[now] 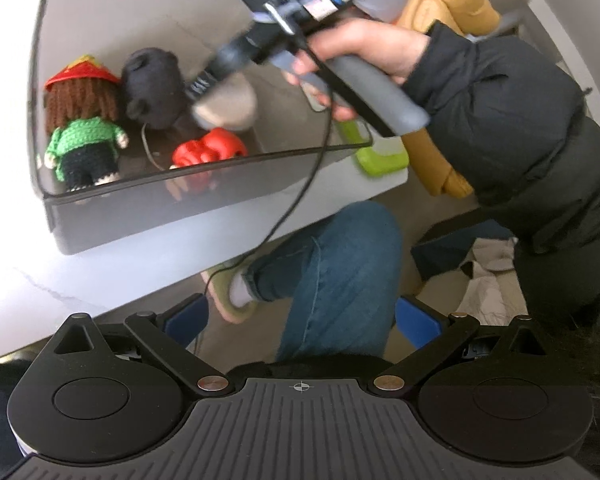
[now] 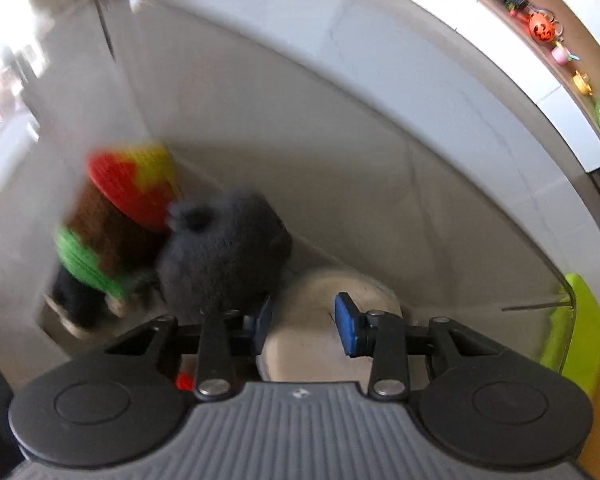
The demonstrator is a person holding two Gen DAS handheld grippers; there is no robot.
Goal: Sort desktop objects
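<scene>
Right gripper (image 2: 303, 326) points down into the smoky clear bin (image 1: 204, 172); blue pads straddle a beige plush (image 2: 312, 328), whether pressing it cannot be told through blur. Dark grey plush (image 2: 224, 256) at 10 o'clock of the gripper, touching the crochet doll (image 1: 86, 120) in a red-yellow hat further out. Red toy (image 1: 209, 152) near the bin's front wall. Left gripper (image 1: 302, 322) released, empty, off the white bench (image 1: 28, 292) edge. Lime-green item (image 1: 382, 158) right of the bin. No legible writing.
</scene>
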